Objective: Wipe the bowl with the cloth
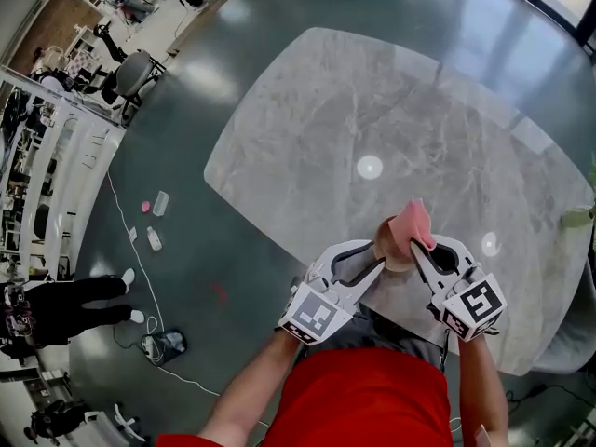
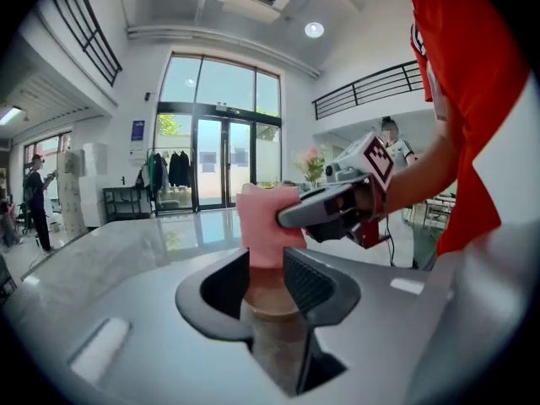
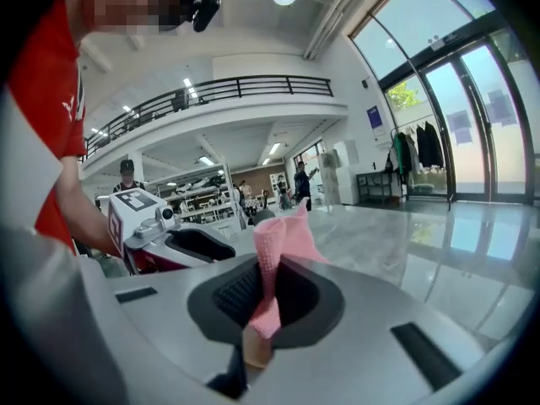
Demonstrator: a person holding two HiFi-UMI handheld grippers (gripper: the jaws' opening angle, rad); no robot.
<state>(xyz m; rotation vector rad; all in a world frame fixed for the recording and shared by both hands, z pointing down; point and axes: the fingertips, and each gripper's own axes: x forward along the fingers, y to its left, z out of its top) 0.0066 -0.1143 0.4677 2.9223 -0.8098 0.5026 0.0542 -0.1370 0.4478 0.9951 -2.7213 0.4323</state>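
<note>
1. Bowl (image 1: 395, 248): small and tan, looks wooden. It is held in the air over the 6 o'clock edge of the table (image 1: 354, 110), as the head view shows it.
2. Left gripper (image 1: 377, 261): comes in from 8 o'clock of the bowl. Its jaws are partly closed, with the ribbed pads clamped on the bowl's wall from both sides.
3. Right gripper (image 1: 416, 250): comes in from 4 o'clock. Its jaws are pinched tight on a fold of the pink cloth (image 1: 414, 220). The cloth stands up at 1 o'clock of the bowl, and its lower end appears to reach into the bowl.
4. Judgement, bowl: light, rigid and not brittle. The smooth curved wall could slip or twist in the pads under rubbing pressure. A hold across the wall near the rim, as now, looks sound, and a moderate squeeze should do.
5. Judgement, cloth: soft, limp and light. It is best pinched near one end, leaving a free wad to rub with. Hard drag may pull it out of the jaws.
6. The state of the bowl's inside cannot be told.
</note>
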